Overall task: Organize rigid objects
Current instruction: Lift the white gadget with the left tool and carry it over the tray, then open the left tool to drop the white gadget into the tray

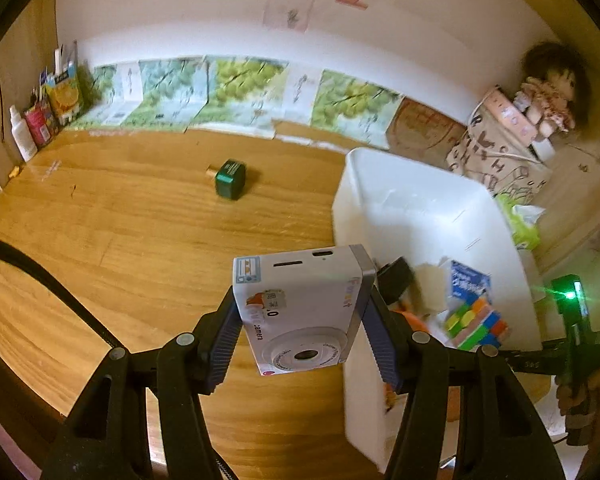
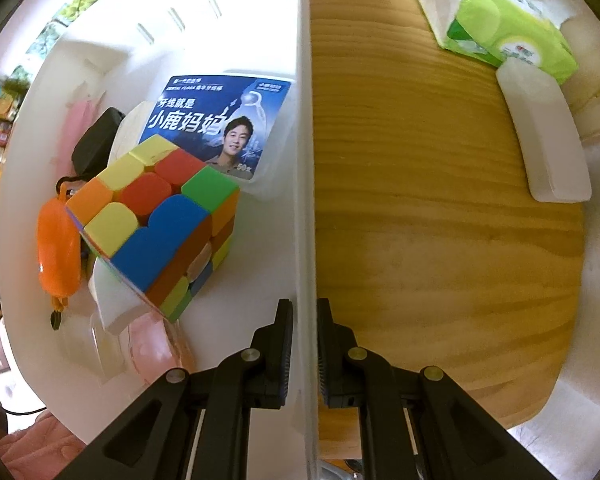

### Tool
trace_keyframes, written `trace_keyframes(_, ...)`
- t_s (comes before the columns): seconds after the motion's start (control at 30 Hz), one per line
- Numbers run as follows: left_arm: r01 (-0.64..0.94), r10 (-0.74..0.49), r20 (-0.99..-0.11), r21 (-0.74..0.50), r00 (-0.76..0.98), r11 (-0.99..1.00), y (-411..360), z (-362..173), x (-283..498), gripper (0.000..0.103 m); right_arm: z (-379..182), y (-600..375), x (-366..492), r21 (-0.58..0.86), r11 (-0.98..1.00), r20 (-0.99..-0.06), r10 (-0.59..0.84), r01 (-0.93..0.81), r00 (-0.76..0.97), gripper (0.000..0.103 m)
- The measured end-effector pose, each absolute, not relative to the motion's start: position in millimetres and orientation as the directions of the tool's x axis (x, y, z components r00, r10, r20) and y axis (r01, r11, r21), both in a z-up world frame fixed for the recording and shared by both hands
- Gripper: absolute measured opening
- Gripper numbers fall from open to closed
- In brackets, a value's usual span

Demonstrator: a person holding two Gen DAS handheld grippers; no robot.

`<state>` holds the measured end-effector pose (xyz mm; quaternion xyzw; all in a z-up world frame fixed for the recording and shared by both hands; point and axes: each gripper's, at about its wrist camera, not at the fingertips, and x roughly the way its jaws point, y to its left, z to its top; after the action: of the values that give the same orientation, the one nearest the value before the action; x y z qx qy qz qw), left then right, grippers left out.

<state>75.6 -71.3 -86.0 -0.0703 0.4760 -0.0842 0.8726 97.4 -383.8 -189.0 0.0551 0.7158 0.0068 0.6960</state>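
My left gripper [image 1: 302, 316] is shut on a white toy camera [image 1: 304, 308] and holds it above the wooden table, just left of the white bin [image 1: 412, 200]. My right gripper [image 2: 305, 320] is shut on the bin's wall [image 2: 306, 160], one finger inside, one outside. The bin holds a colourful puzzle cube [image 2: 156, 224], a blue dental floss box [image 2: 216, 120], an orange case [image 2: 58, 248] and a black item [image 2: 96, 144]. The cube [image 1: 478, 324] and floss box [image 1: 468, 280] also show in the left wrist view. A green cube-shaped object [image 1: 231, 179] lies on the table beyond the camera.
A green tissue pack [image 2: 504, 20] and a white case [image 2: 544, 132] lie on the table right of the bin. Bottles and cartons [image 1: 44, 112] stand at the far left. A doll [image 1: 552, 96] and patterned bag [image 1: 496, 160] sit at the back right.
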Motion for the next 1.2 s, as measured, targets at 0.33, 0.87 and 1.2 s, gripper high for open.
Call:
trace_keyframes(0.33, 0.165, -0.272, -0.762, -0.216, 0.588, 0.962, -111.0, -62.7, 64.7, 0.062, -186.5, -389.9, 88.6, 0.125, 0.992, -0.992, 0.125, 0.012, -0.024, 0.011)
trace_keyframes(0.87, 0.395, -0.378, -0.763, -0.176, 0.524, 0.902, -197.3, -58.4, 45.5, 0.063, -194.4, -377.0, 96.6, 0.127, 0.991, -0.992, 0.125, -0.048, -0.034, 0.011)
trace_keyframes(1.2, 0.438, -0.372, -0.79, -0.148, 0.487, 0.887, -212.8, -65.0, 53.4, 0.063, -192.3, -378.1, 102.0, 0.122, 0.992, -0.992, 0.12, -0.036, -0.04, 0.011)
